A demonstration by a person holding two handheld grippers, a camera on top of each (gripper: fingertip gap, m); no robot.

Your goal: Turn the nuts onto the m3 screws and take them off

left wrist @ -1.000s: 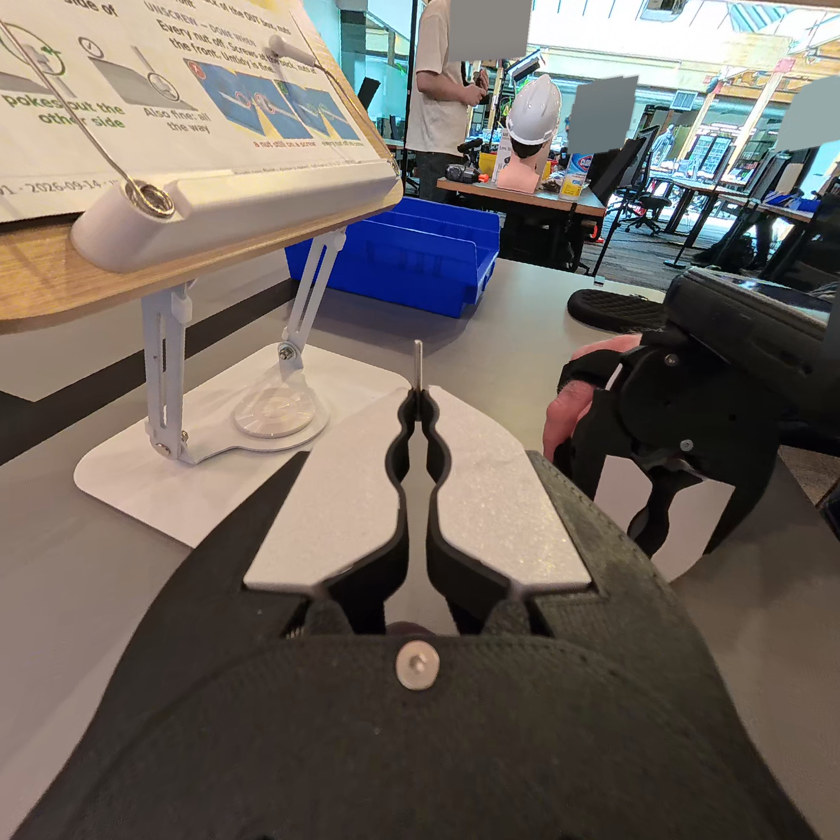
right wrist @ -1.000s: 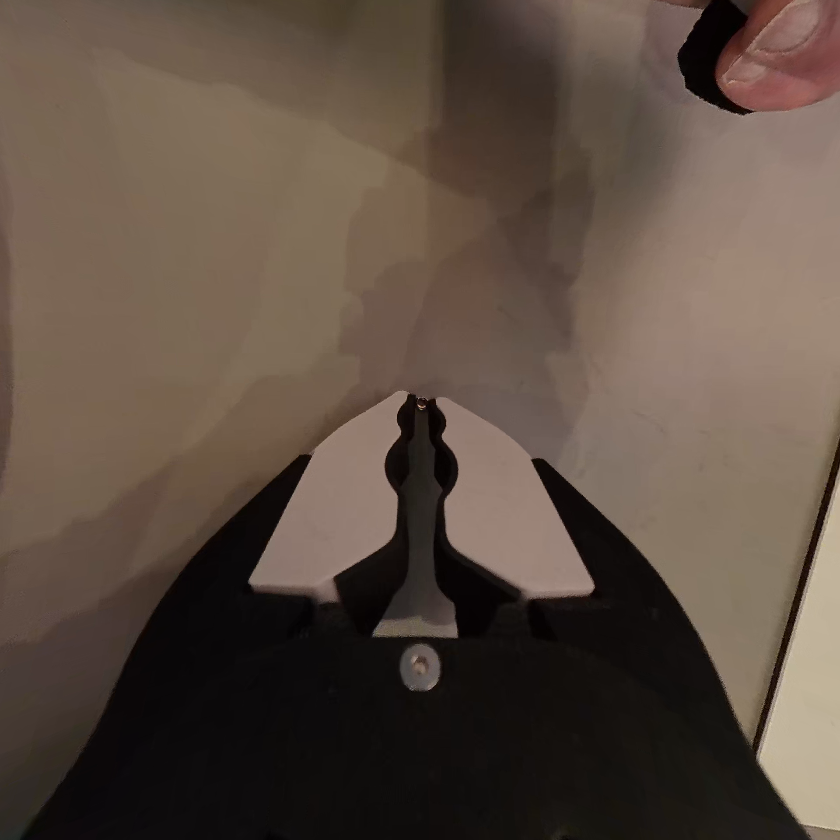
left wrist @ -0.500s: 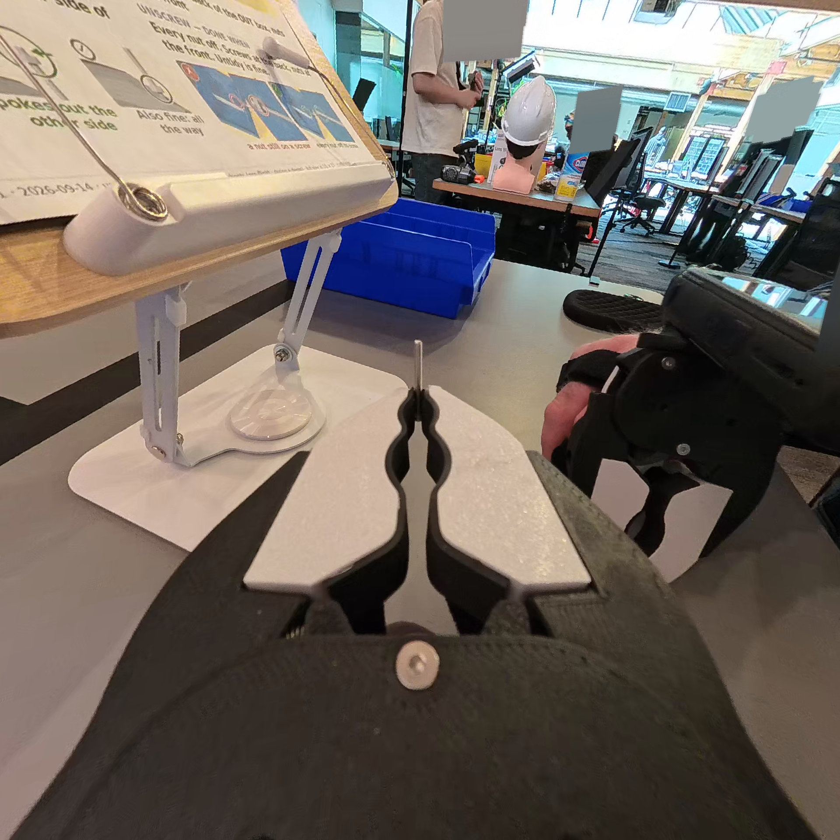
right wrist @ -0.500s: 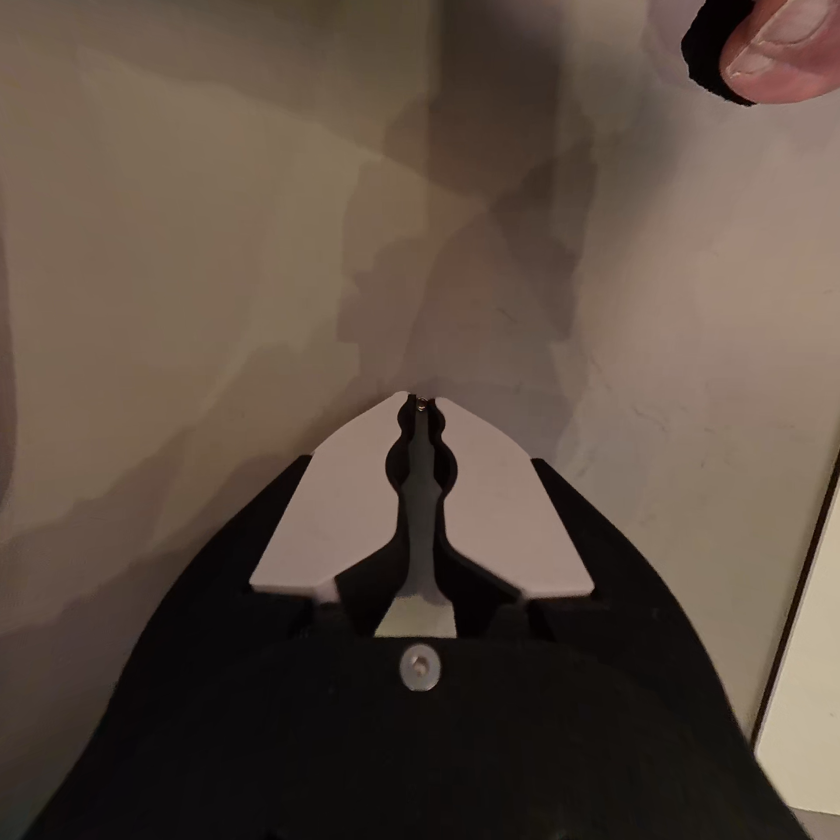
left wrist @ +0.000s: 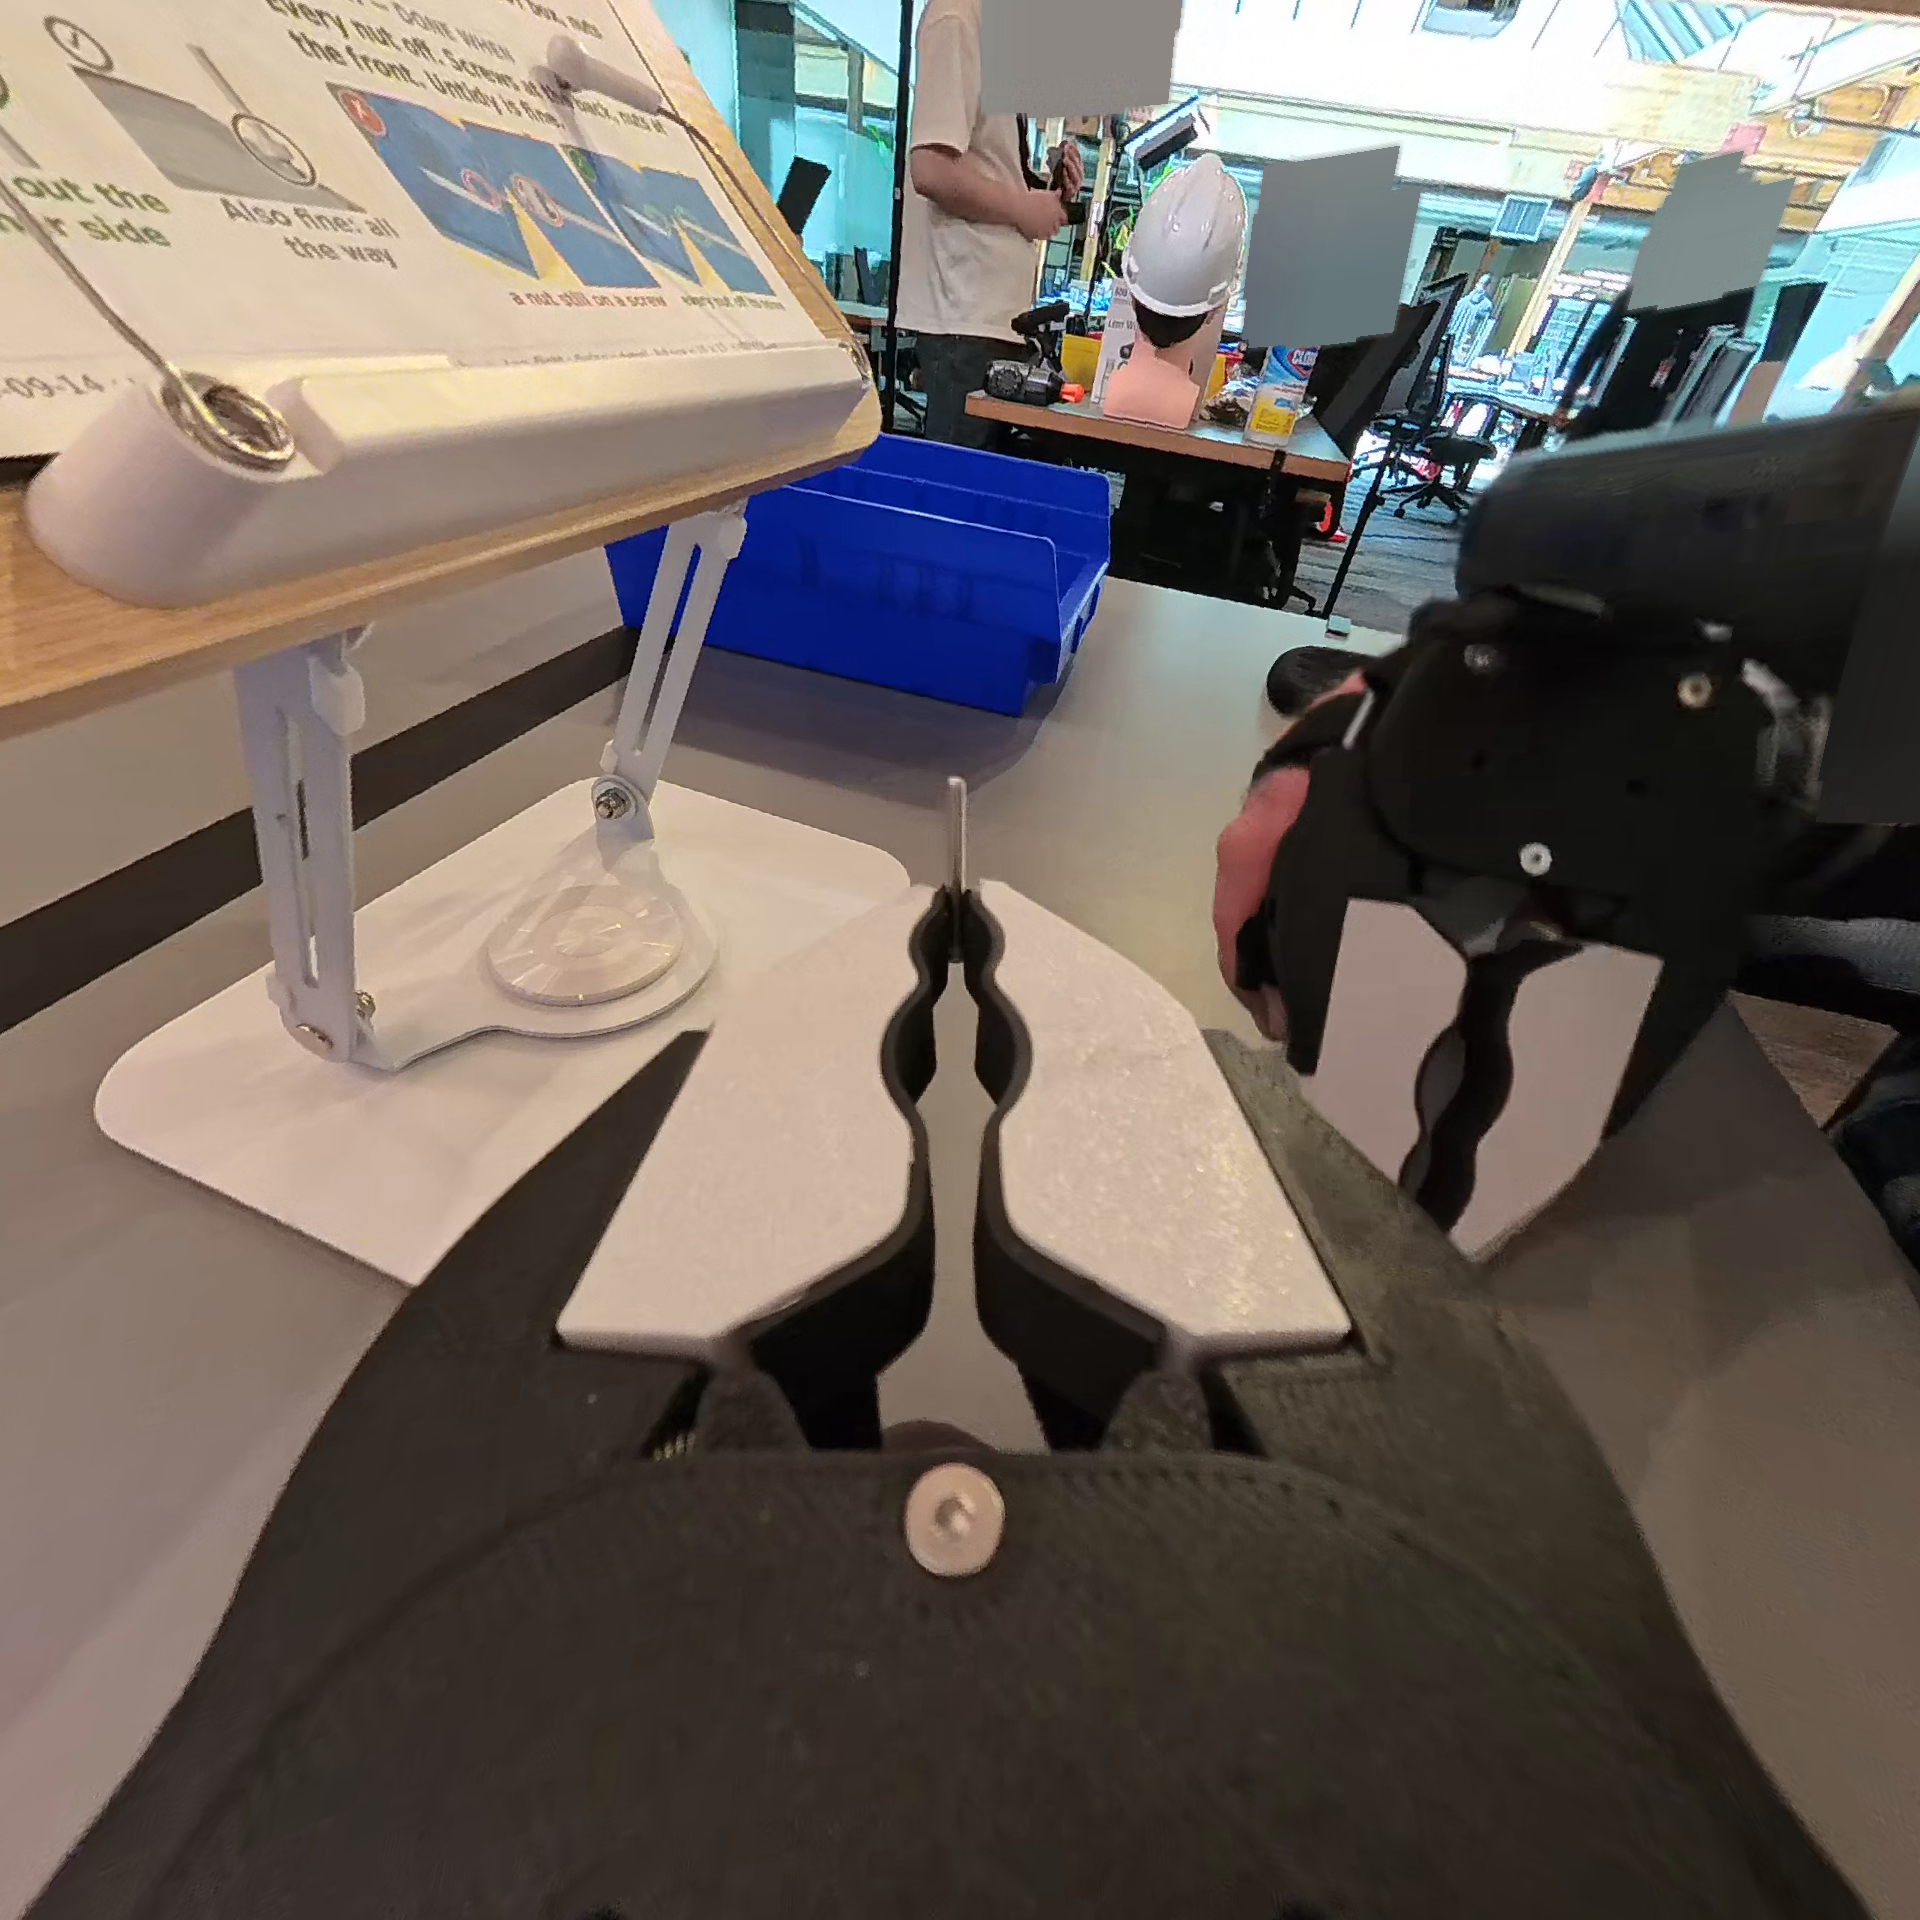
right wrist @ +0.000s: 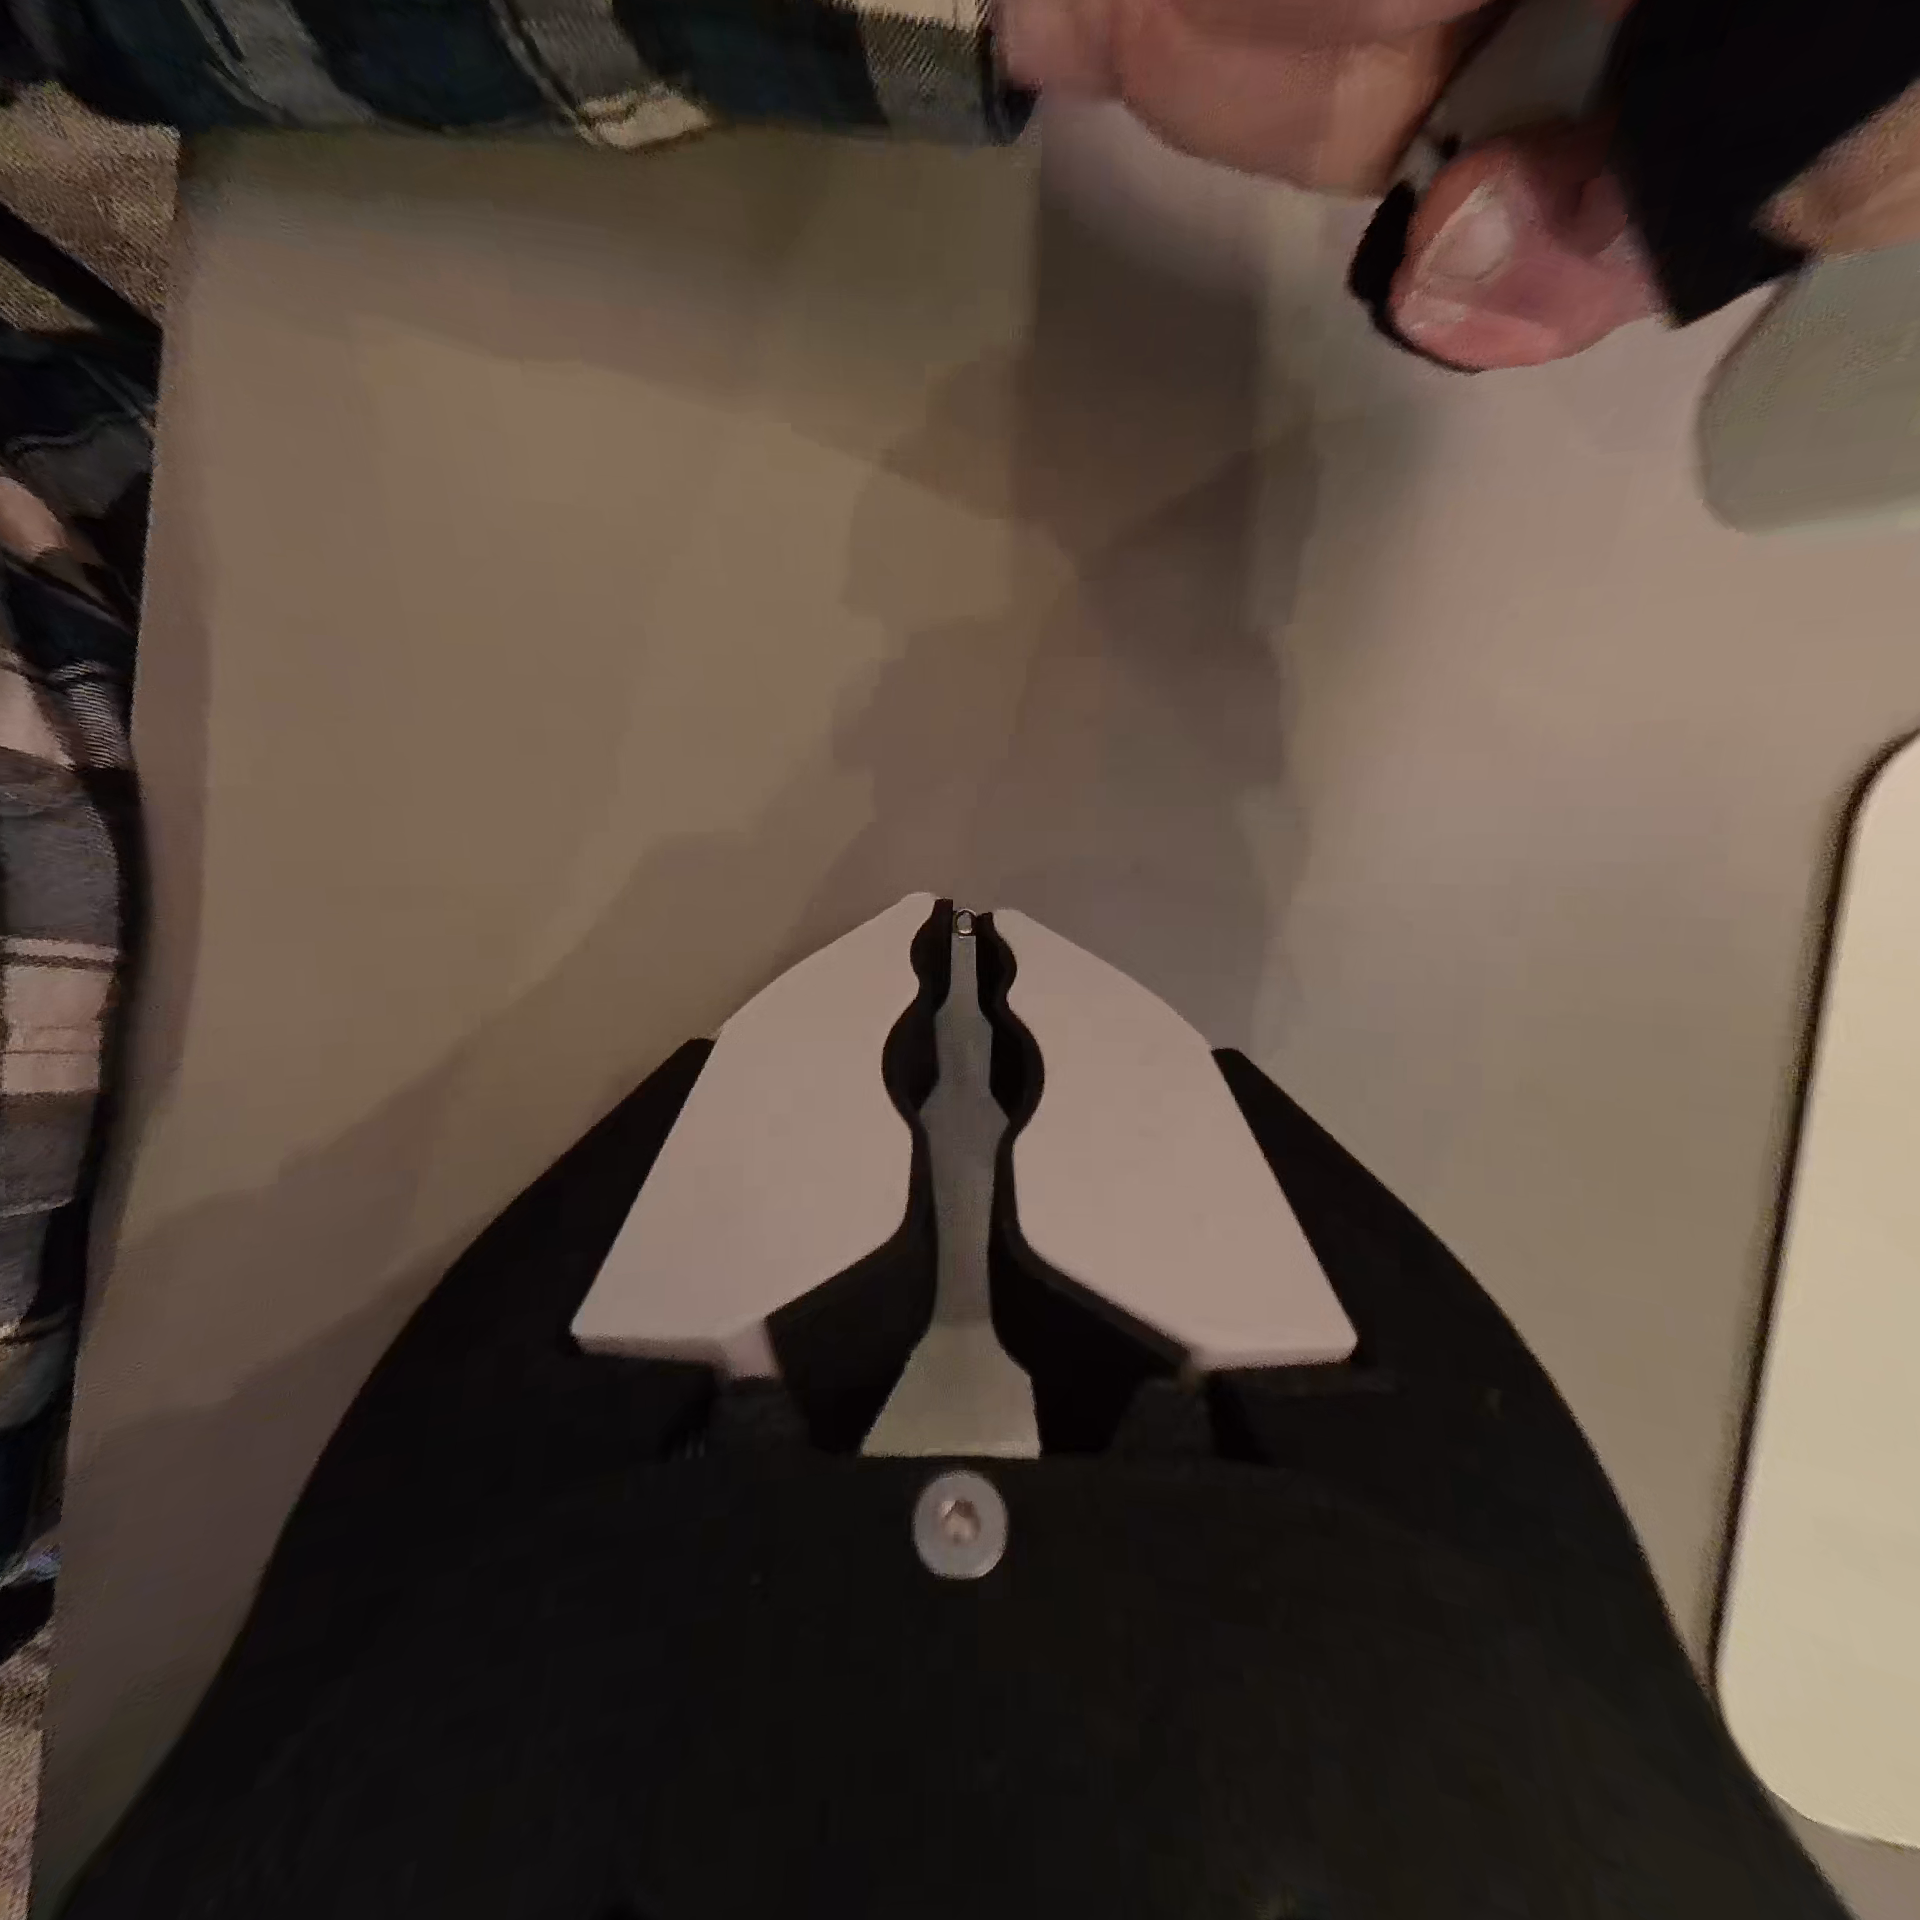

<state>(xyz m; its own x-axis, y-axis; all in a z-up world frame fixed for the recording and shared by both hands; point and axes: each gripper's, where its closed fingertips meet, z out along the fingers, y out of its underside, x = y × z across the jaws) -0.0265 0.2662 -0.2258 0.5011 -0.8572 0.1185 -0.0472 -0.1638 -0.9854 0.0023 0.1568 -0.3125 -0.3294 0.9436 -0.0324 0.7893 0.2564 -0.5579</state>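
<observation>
Pinched upright at the very tip of the left gripper [left wrist: 957, 906], fingers nearly together: a thin silver metal pin [left wrist: 956, 831] standing clear above the pale grey worktop [left wrist: 1143, 748]. At 10 o'clock from it, the white flat-based reading stand [left wrist: 312, 1122] carrying a wooden board with a printed sheet; at 12 o'clock, well behind, a blue plastic bin [left wrist: 862, 582]. At 3 o'clock, the right gripper [left wrist: 1449, 1210], pointed down at the worktop. Seen from its own camera, narrowed on a tiny silver ring-shaped metal piece [right wrist: 966, 922] caught between the fingertips. At 1 o'clock there, a hand [right wrist: 1455, 208]; along the top, a plaid sleeve [right wrist: 520, 62].
</observation>
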